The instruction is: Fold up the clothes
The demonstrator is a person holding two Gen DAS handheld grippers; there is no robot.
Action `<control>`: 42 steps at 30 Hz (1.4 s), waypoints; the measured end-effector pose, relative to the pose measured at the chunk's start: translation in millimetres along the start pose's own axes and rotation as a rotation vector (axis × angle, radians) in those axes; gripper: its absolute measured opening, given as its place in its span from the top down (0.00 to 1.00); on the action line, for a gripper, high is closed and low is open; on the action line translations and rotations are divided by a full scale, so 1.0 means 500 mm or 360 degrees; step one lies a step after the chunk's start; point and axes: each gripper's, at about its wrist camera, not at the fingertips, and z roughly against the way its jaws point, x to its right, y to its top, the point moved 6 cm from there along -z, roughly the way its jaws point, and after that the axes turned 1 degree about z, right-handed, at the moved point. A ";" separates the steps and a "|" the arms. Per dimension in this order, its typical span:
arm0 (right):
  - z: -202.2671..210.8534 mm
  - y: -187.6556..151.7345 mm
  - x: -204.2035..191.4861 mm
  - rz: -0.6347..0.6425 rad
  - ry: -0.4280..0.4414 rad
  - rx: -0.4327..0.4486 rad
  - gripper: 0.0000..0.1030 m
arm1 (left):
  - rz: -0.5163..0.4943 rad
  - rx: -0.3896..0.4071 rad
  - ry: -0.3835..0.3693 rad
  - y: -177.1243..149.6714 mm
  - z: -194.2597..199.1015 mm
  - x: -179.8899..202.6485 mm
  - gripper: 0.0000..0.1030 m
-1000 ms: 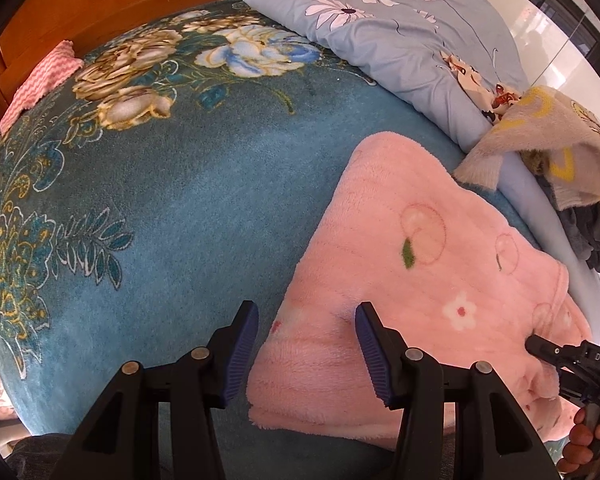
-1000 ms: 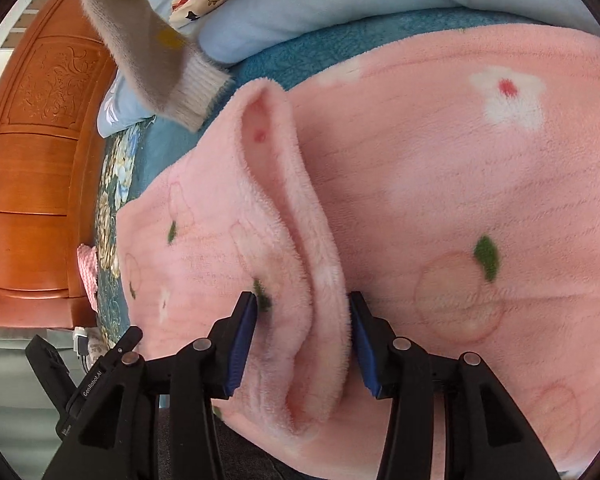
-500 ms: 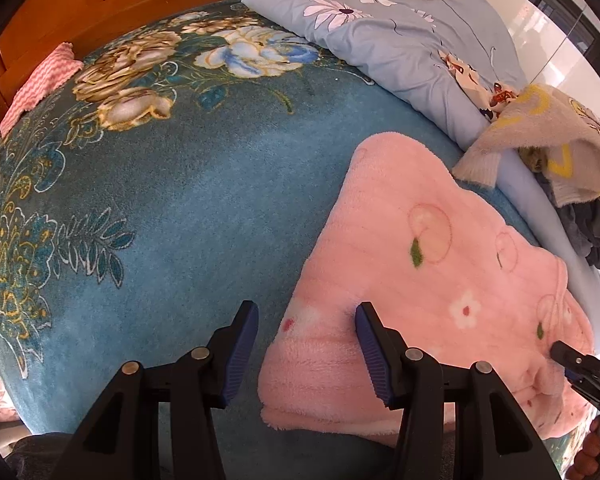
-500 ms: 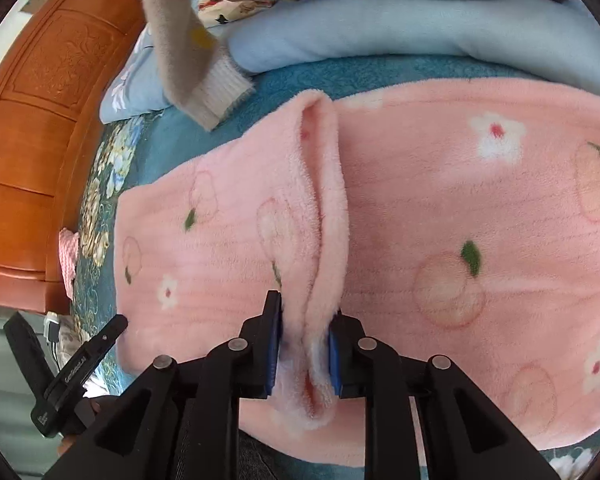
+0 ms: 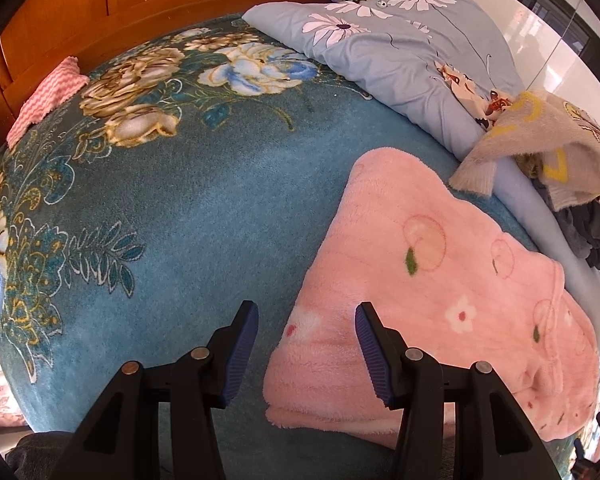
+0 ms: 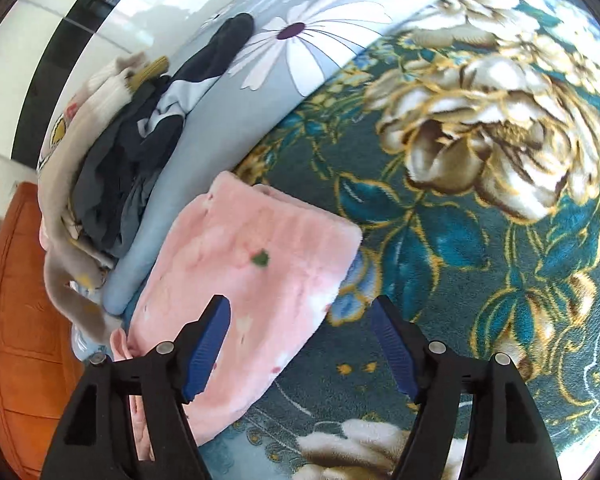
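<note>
fleece: pink fleece [image 5: 440, 292] flat on the blanket [image 5: 204, 208], doubled edge near the left gripper [image 5: 306, 354]
left gripper: jaws apart, empty, straddling the fleece corner
right gripper [image 6: 300, 344]: jaws apart, empty, over the fleece end
step: likely between folds
next: needs a grip on an edge

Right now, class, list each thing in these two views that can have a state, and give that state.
Left gripper: open, empty.
Right gripper: open, empty.
Pink fleece garment: folded, flat on the bedspread.
Beige sweater: crumpled, unfolded.
Dark clothes: heaped, unfolded.
Daisy quilt: bunched along the side.
</note>
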 end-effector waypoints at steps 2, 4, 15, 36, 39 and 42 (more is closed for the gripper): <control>-0.029 0.001 0.001 -0.0069 0.0073 -0.0026 0.28 | -0.0003 0.0025 -0.0002 0.000 0.010 0.002 0.47; -0.057 0.002 -0.006 -0.0141 0.0102 -0.0023 0.28 | 0.0001 0.0049 -0.0011 0.001 0.021 0.001 0.47; -0.117 0.016 -0.084 -0.0192 -0.0072 0.0016 0.63 | 0.0067 0.0119 -0.0076 0.013 0.053 -0.013 0.47; -0.115 -0.355 -0.730 0.1178 0.0333 -0.0290 0.80 | 0.0343 0.0227 -0.0274 0.057 0.090 -0.090 0.47; -0.163 -0.470 -0.800 0.1404 0.0319 -0.0434 0.80 | 0.0444 0.0220 -0.0331 0.061 0.090 -0.115 0.47; -0.212 -0.583 -0.869 0.1630 0.0303 -0.0581 0.80 | 0.0536 0.0190 -0.0397 0.061 0.081 -0.131 0.47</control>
